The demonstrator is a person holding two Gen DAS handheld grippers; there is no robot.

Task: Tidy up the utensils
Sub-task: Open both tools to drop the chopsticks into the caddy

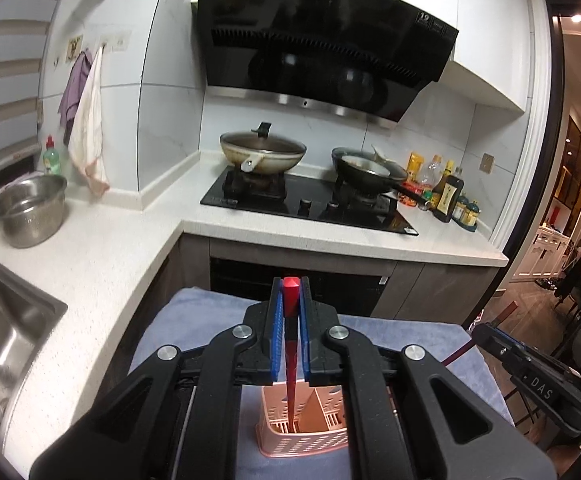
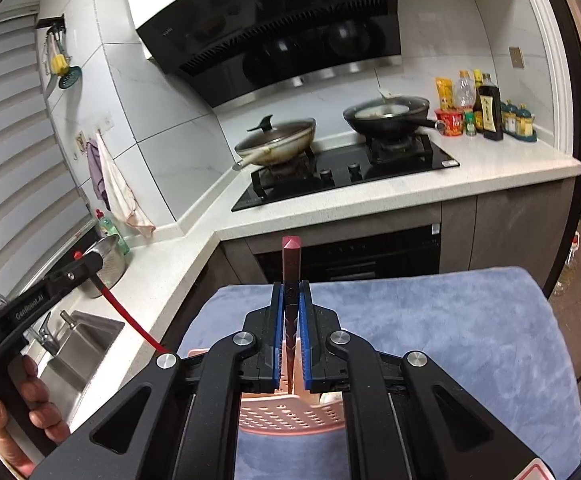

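Left tool (image 1: 290, 292): clamped tight on a bright red chopstick (image 1: 290, 344), tip down inside the pink utensil basket (image 1: 302, 432), apparently the left compartment. Basket stands on the blue-towelled surface (image 1: 390, 332). Right tool (image 2: 291, 296): closed on a darker red chopstick (image 2: 291, 264), tip poised over the same basket. Status: both chopsticks gripped, neither released. Remaining: lower, let go.

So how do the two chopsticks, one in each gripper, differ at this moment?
The left gripper holds a bright red chopstick; the right gripper holds a darker maroon chopstick. The red one's tip already reaches into the pink holder, while the maroon one's lower end is hidden behind the gripper. The maroon one sticks out further past the fingertips. Both are clamped roughly upright over the holder.
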